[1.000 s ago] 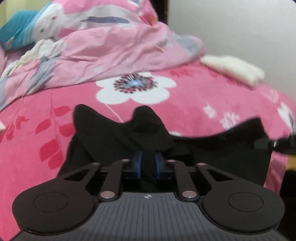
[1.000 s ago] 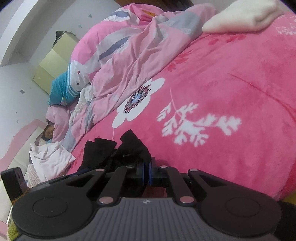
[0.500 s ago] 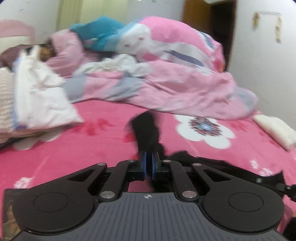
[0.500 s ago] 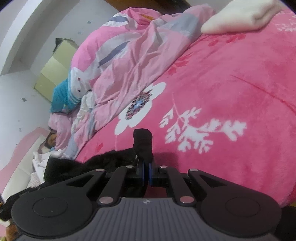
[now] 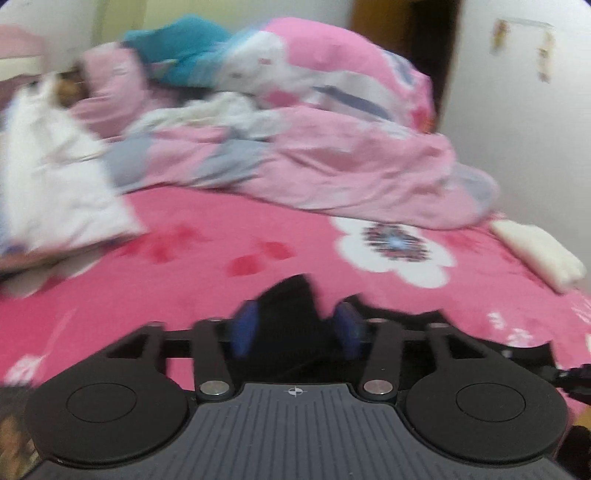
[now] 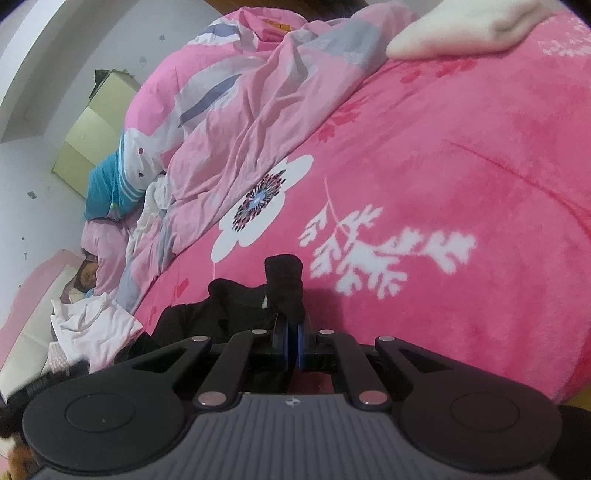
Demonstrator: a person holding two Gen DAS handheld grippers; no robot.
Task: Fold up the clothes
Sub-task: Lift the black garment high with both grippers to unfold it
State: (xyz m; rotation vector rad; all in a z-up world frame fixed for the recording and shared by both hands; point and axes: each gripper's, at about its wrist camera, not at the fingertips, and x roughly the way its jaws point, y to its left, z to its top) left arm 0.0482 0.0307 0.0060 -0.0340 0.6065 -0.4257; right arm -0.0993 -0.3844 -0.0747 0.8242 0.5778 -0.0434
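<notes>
While spread low on the pink blanket [image 6: 461, 155], black garment [image 6: 221, 306] lies crumpled, one fold poking up | left gripper [image 5: 295, 328] angled down, jaws opening, cloth between pads, unpressed | right gripper [image 6: 291, 332] angled down, pinching the fold.

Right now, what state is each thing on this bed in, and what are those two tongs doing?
Left tongs: opening, black garment loose between the blue pads.
Right tongs: shut on a bunched fold of the black garment.
Pink quilt: crumpled in a heap.
White folded cloth: lying flat at the bed's edge.
Pink floral blanket: spread out.
</notes>
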